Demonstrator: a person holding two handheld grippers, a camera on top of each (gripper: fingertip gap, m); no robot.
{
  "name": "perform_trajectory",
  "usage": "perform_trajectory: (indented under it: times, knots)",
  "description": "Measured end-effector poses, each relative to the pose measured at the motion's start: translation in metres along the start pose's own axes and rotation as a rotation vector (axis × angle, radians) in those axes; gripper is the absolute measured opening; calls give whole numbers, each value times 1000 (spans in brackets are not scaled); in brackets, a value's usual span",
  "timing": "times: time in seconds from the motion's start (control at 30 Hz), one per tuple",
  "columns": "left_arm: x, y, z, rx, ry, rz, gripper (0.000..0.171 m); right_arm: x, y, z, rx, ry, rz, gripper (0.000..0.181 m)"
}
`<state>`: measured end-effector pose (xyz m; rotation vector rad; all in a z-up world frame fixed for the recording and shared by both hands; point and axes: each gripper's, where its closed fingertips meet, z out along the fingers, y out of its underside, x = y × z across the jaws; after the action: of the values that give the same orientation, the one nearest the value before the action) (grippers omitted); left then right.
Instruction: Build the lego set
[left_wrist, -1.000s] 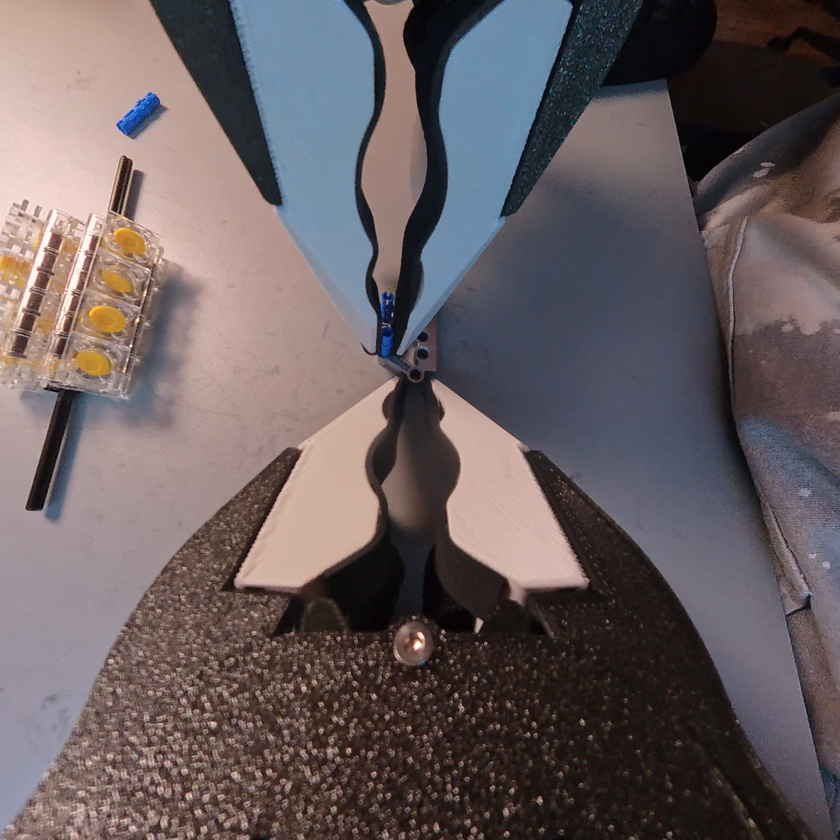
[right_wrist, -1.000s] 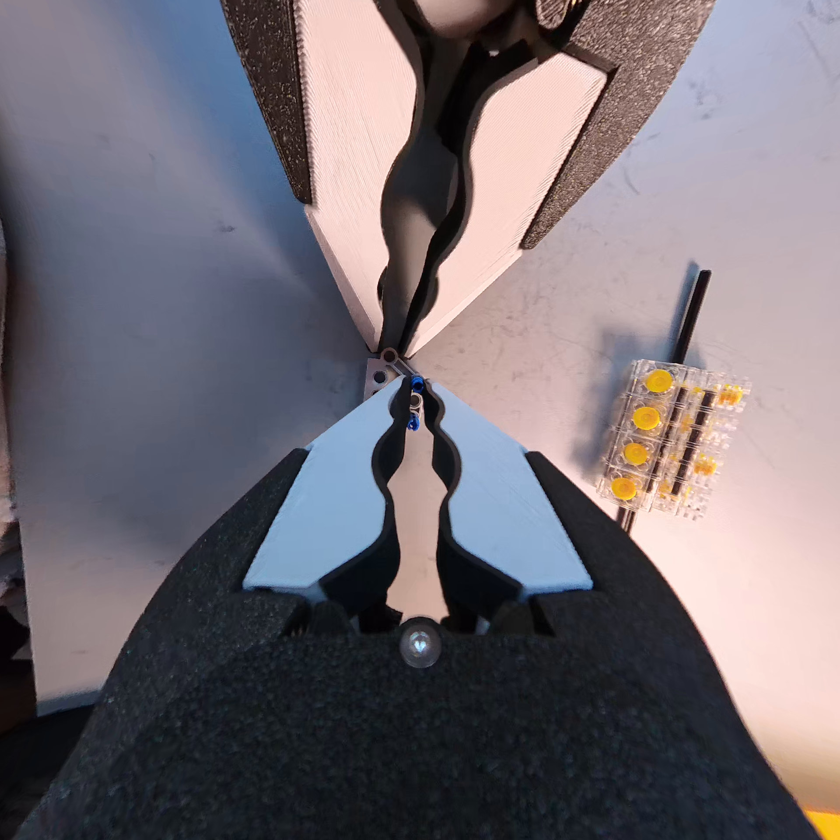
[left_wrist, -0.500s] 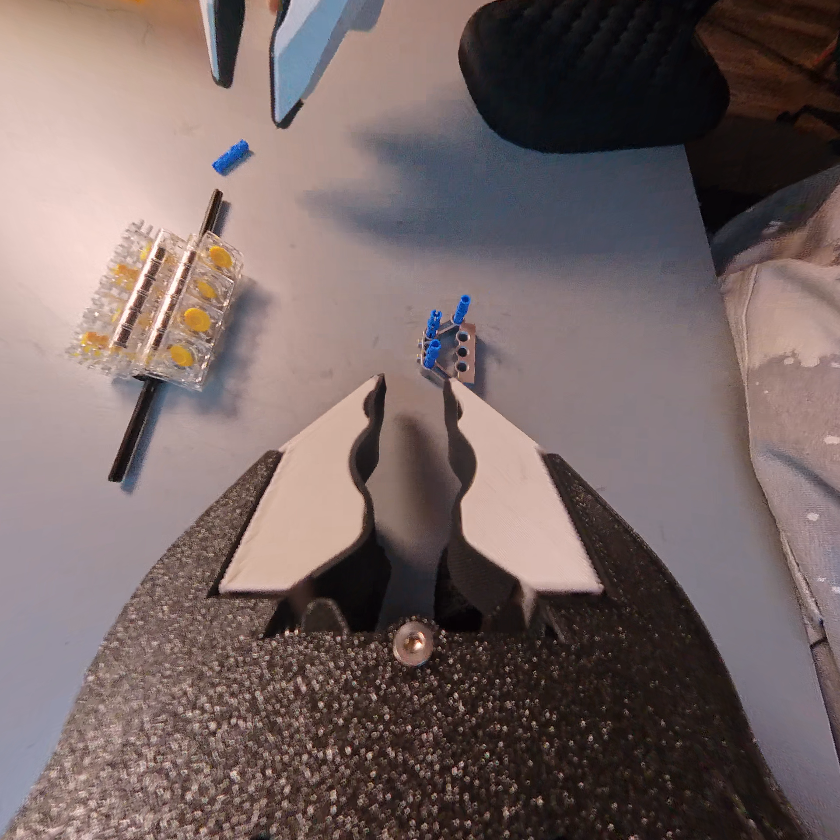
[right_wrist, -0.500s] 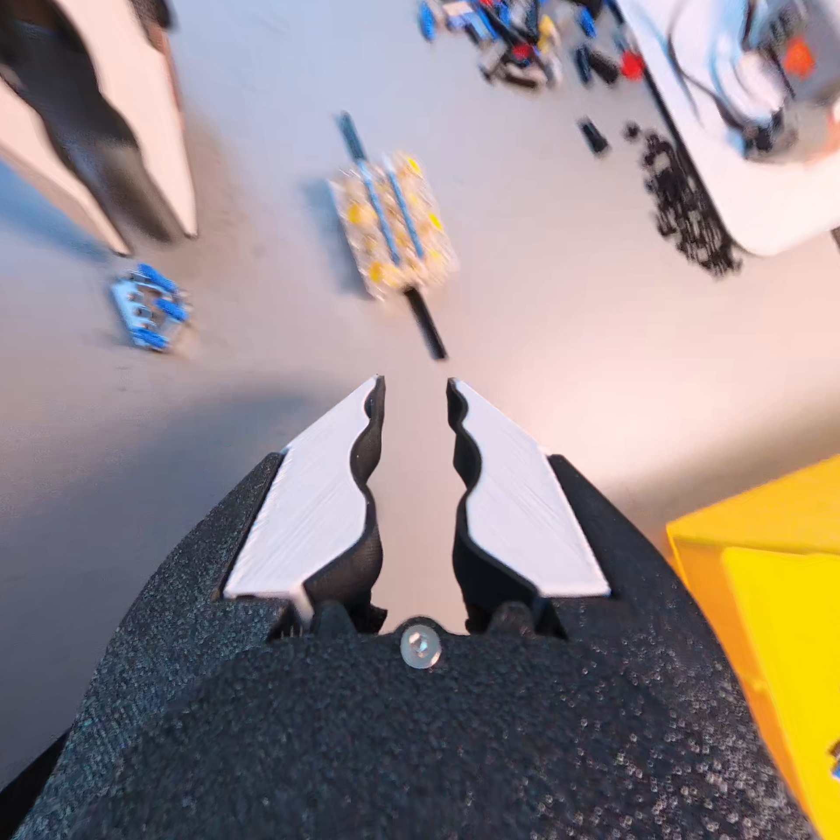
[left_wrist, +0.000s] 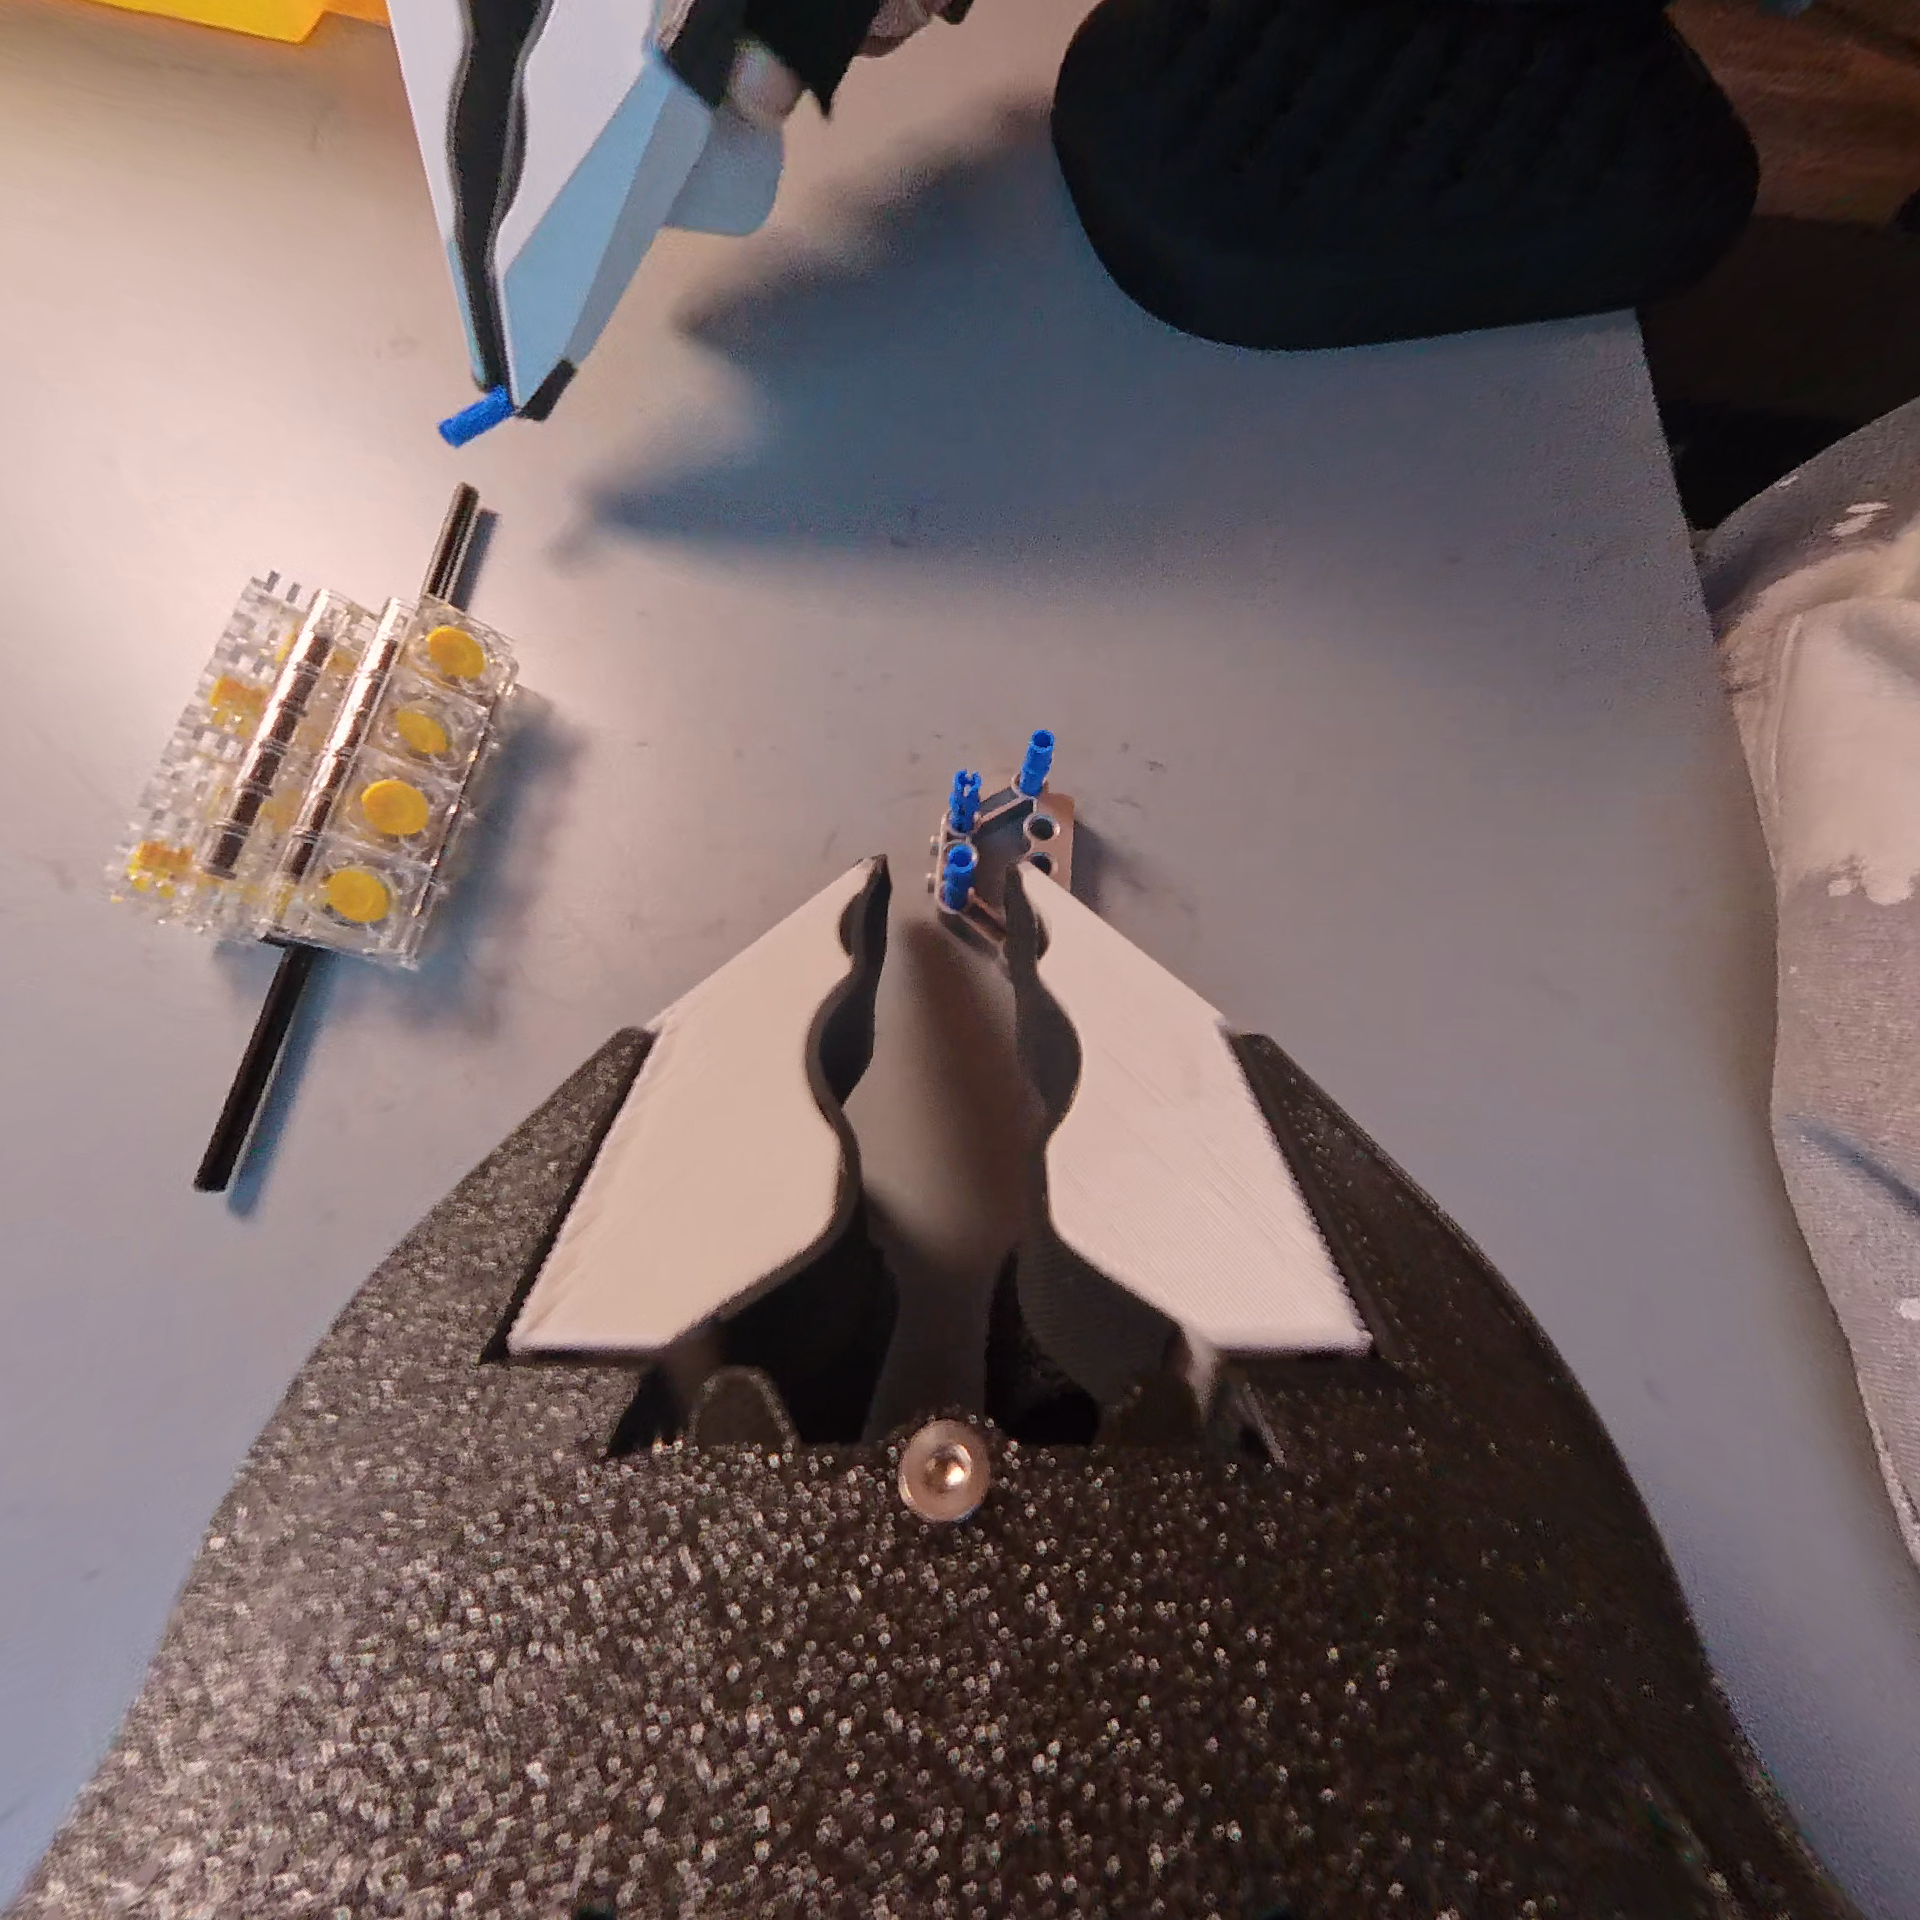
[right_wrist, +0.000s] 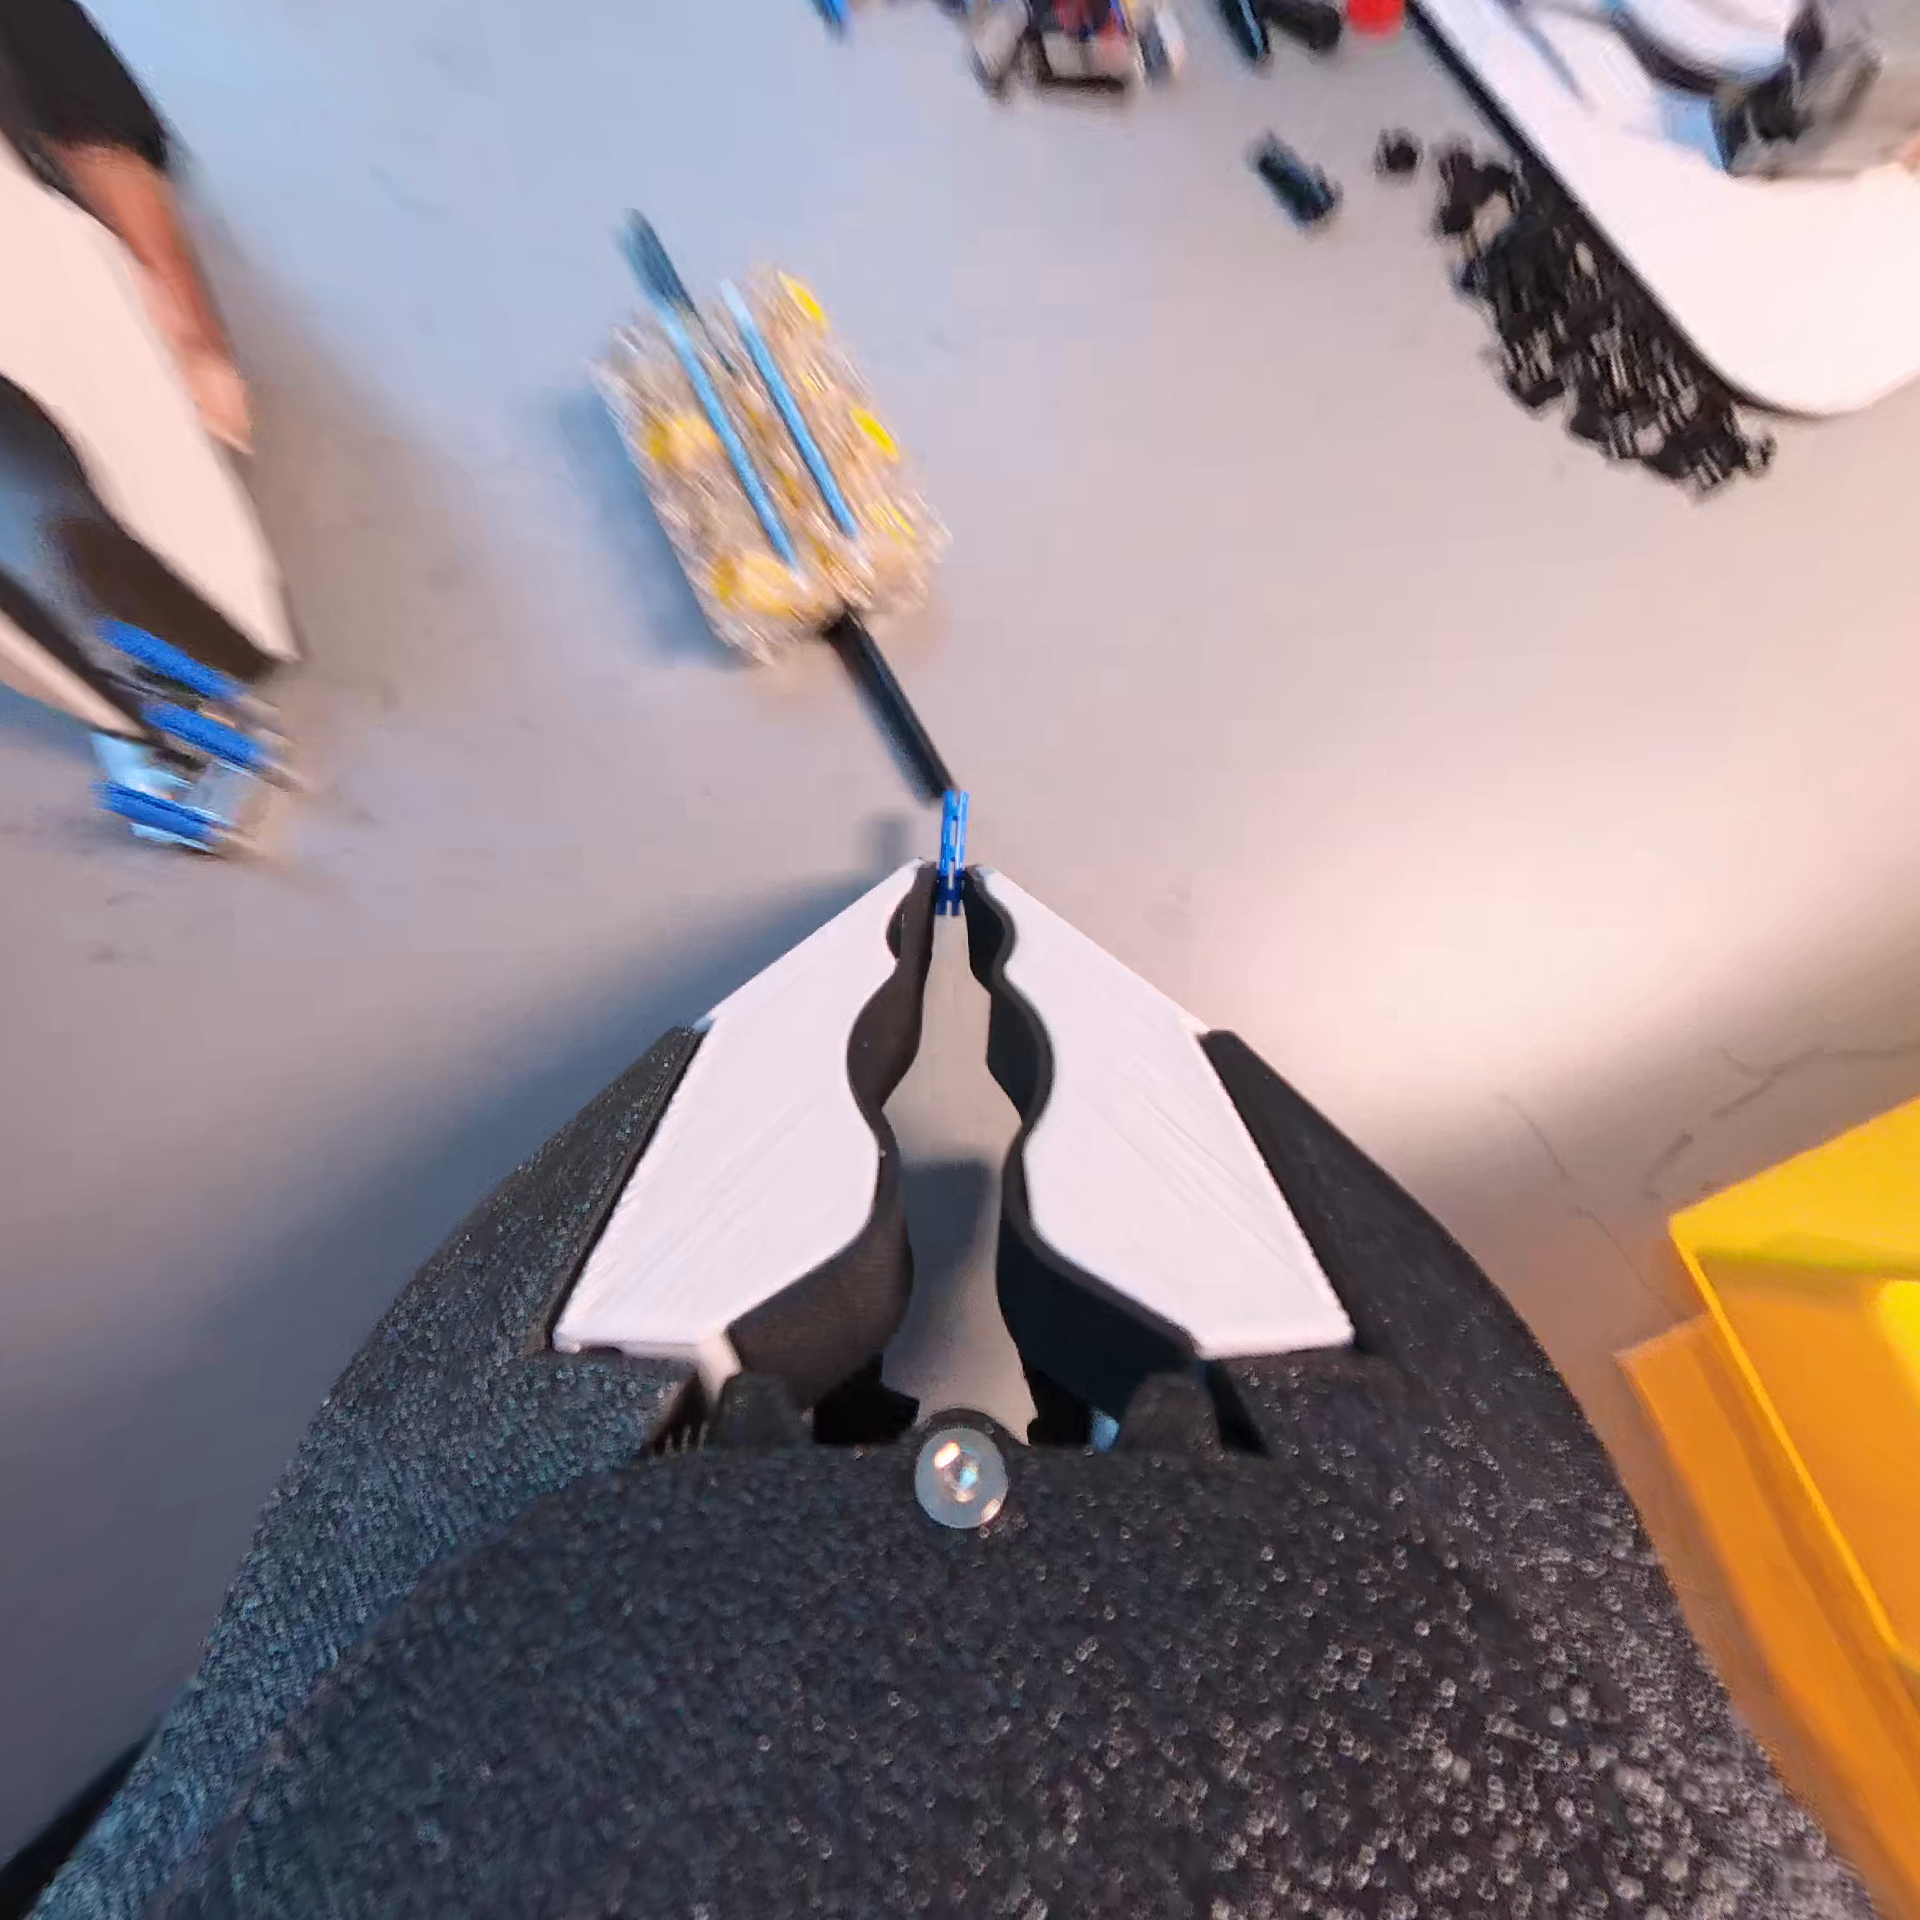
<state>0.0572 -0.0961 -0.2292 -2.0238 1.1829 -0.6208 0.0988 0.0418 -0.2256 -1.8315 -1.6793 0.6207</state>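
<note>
A small grey frame piece (left_wrist: 1023, 831) with three blue pins stuck in it lies on the grey table (left_wrist: 1247, 623). My left gripper (left_wrist: 953, 868) is open right at it. The right fingertip (left_wrist: 1039, 904) overlaps the piece's near edge and the left fingertip stands clear of it. My right gripper (right_wrist: 948, 873) is shut on a single blue pin (right_wrist: 951, 847) that sticks out forward from the tips. The left wrist view shows it at the far left (left_wrist: 509, 400) with the pin (left_wrist: 473, 421) at its tips, low over the table. The frame piece (right_wrist: 177, 748) shows blurred in the right wrist view.
A clear block assembly with yellow discs on a black axle (left_wrist: 312, 769) lies left of the frame piece. A yellow bin (right_wrist: 1818, 1351), a heap of black parts (right_wrist: 1590, 343) and a white tray (right_wrist: 1714, 208) lie beyond. A black pad (left_wrist: 1403, 166) and cloth (left_wrist: 1849, 935) border the table's right edge. The tips of one gripper are about 15 cm away from the tips of the other.
A second ago both grippers met tip to tip at the frame piece. Both let go; my right gripper swung away and shut on the loose blue pin. My left gripper backed off, then closed in again.
</note>
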Motion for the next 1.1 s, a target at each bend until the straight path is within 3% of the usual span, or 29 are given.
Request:
perform_trajectory:
  times: [0.17,0.4,0.53,0.7,0.97,1.1]
  knots:
    - [-16,8,-8,-17,-47,-13,16,-59,-55,-23,278,-202,-25,3]
    - [-42,3,-32,39,-130,-44,17,-99,-58,-13,271,-262,-89,3]
    - [-34,-22,-47,205,-42,-93,16,-117,-72,-13,325,-284,-116,3]
    - [-29,-50,-68,414,101,-239,15,-124,-100,-13,441,-261,-180,3]
    - [-37,-52,-77,454,73,-243,4,-117,-113,-9,457,-252,-225,3]
    - [-41,-61,-88,556,125,-322,4,-114,-128,-22,618,-278,-163,0]
